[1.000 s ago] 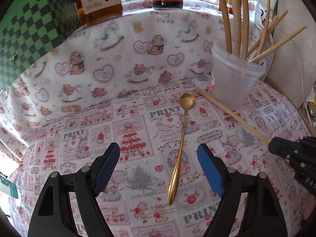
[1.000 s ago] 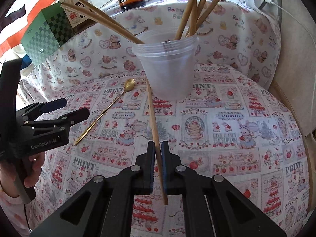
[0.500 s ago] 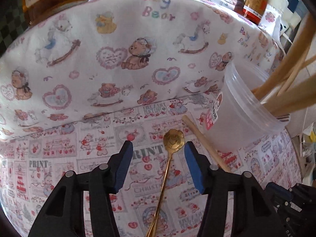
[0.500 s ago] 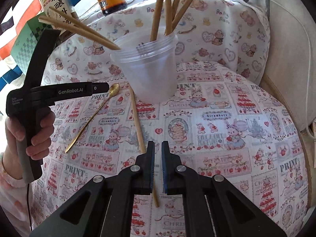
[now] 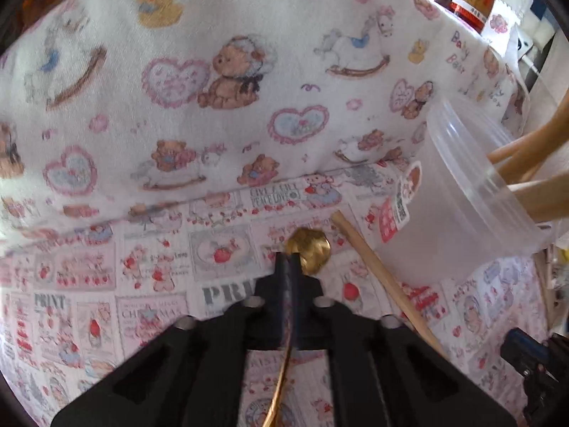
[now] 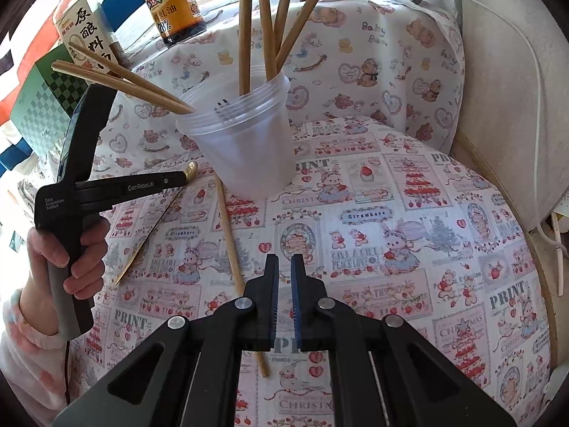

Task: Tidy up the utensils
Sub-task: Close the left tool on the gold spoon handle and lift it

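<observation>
My left gripper [image 5: 288,259] is shut on the gold spoon [image 5: 308,252] just below its bowl; the handle runs back under the fingers. From the right wrist view the left gripper [image 6: 177,179] holds the spoon [image 6: 142,245], tip near the cloth. A clear plastic cup [image 6: 245,142] holds several wooden chopsticks [image 6: 263,21]; the cup also shows in the left wrist view [image 5: 458,195]. One loose chopstick [image 6: 234,267] lies on the cloth beside the cup, also in the left wrist view [image 5: 377,270]. My right gripper [image 6: 282,267] is shut and empty, to the right of that chopstick.
Sauce bottles [image 6: 170,3] and a green checkered box [image 6: 46,106] stand at the back on a raised ledge under the bear-print cloth [image 5: 249,71]. A white cable [image 6: 526,71] runs down the right edge by the wall.
My left gripper moved forward along the spoon and closed on its neck. My right gripper, still shut, pulled off the loose chopstick, which now lies to its left.
</observation>
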`<state>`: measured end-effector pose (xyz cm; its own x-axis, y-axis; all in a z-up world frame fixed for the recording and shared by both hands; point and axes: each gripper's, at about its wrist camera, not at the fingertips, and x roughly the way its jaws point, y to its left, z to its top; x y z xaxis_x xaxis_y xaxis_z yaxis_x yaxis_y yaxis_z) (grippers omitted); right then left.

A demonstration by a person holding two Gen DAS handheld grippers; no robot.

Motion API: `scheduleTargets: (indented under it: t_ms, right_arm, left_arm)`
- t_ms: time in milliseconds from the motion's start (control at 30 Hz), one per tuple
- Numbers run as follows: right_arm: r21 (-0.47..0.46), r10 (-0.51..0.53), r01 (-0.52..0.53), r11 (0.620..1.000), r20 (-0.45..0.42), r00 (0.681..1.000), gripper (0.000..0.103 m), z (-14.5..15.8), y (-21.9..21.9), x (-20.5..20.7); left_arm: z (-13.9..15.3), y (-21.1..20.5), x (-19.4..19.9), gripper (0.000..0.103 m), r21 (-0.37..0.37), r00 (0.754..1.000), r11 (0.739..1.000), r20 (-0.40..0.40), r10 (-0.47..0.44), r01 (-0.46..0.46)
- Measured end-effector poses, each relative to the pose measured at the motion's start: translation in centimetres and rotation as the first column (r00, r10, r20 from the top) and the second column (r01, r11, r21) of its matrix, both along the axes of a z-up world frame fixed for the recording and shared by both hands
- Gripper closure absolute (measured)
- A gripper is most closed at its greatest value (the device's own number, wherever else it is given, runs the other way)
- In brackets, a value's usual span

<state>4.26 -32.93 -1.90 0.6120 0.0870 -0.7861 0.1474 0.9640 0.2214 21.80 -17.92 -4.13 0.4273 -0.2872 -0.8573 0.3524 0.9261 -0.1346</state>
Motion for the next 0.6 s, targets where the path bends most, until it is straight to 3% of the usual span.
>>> scheduleTargets:
  t_ms: [200, 300, 333, 433, 533, 600]
  right_arm:
    - [-0.013, 0.070, -0.071, 0.997, -0.046, 0.996, 0.096, -0.9, 1.0, 0.6]
    - [0.018, 0.117, -0.116, 0.993, -0.069, 0.991, 0.096, -1.6, 2.0, 1.0]
    - [0.015, 0.136, -0.135, 0.991, -0.065, 0.989, 0.093, -1.6, 2.3, 1.1]
    - [-0.016, 0.151, -0.151, 0.988, -0.035, 0.988, 0.067, -1.4, 3.1, 0.6]
    - [-0.037, 0.162, -0.163, 0.986, -0.030, 0.986, 0.065, -1.2, 3.7, 0.1]
    - [-0.046, 0.175, -0.177, 0.983, -0.058, 0.983, 0.065, -1.7, 4.1, -0.3]
  left_arm:
    - [0.7, 4.0, -1.4, 0.103, -0.101, 0.997, 0.993, -0.052, 0.062, -0.067]
    - [1.4, 5.5, -2.8, 0.103, -0.109, 0.997, 0.992, -0.048, 0.064, -0.069]
    - [1.2, 5.7, -3.5, 0.103, -0.103, 0.997, 0.992, -0.043, 0.062, -0.067]
    - [1.7, 6.2, -6.2, 0.103, -0.082, 0.999, 0.996, -0.036, 0.021, -0.024]
    - [2.4, 6.0, -9.6, 0.088, 0.024, 1.000, 1.000, 0.029, -0.004, 0.003]
    - [2.9, 6.4, -11.6, 0.070, 0.067, 0.997, 0.998, 0.071, 0.001, -0.006]
